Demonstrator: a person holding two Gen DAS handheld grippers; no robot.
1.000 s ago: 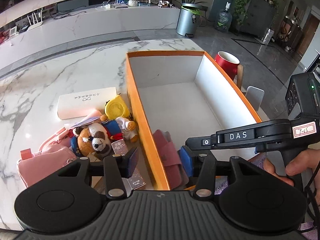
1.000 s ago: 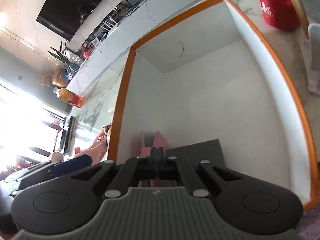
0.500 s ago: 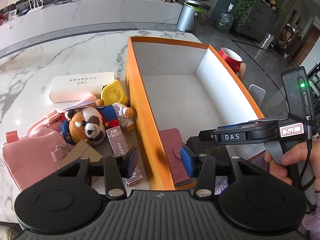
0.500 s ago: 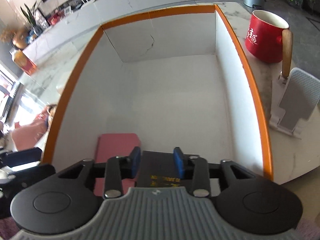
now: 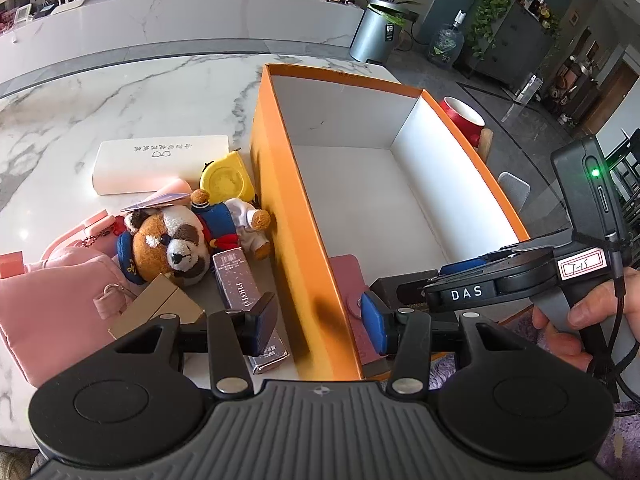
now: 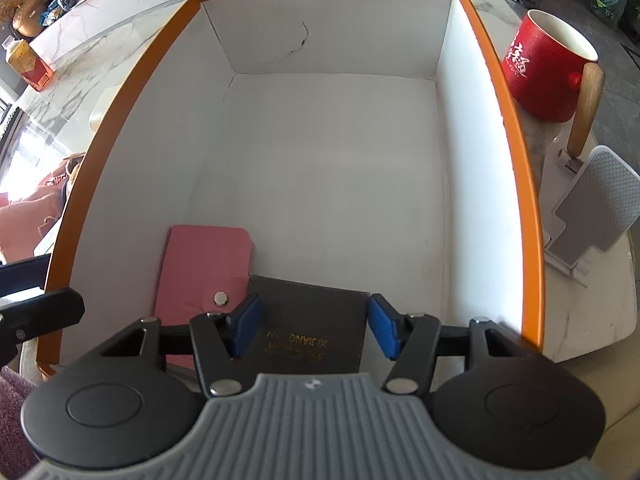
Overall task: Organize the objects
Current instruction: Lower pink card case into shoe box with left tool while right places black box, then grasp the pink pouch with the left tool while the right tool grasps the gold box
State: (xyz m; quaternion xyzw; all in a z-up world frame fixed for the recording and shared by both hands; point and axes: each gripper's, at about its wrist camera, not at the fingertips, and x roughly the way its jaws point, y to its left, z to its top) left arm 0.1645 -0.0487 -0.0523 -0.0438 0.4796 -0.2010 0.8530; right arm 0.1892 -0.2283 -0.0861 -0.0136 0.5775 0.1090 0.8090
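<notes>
A white marble table [image 5: 132,96] with grey veins carries everything, set in a bright room with a long marble counter [image 5: 168,12] behind it, a grey bin [image 5: 374,36] with a plant, and a water jug [image 5: 446,42] on the dark floor. The largest thing on the table is the orange box [image 5: 304,240], white inside, standing toward the table's right edge; on its floor at the near end lie a pink wallet [image 6: 204,264] with a snap and, touching it on the right, a black box [image 6: 310,328] printed in gold, of which "XIJIANG" can be read. Left of the orange box's wall sit a pink pouch [image 5: 52,312], a white case [image 5: 160,164] with dark characters too small to read, a plush bear [image 5: 180,240] in a blue sailor suit, a silver pack [image 5: 244,300] marked "PHOTO", a tan carton [image 5: 156,312] and a yellow tape measure [image 5: 226,182]. Beyond the box's right wall stand a red mug [image 6: 548,64] with white characters and a white stand [image 6: 592,208]. The right gripper [image 6: 314,330], labelled "DAS", hangs over the black box with its blue pads wide apart, wider than half a second ago, gripping nothing. The left gripper [image 5: 318,320] stays spread wide, straddling the orange wall, empty.
</notes>
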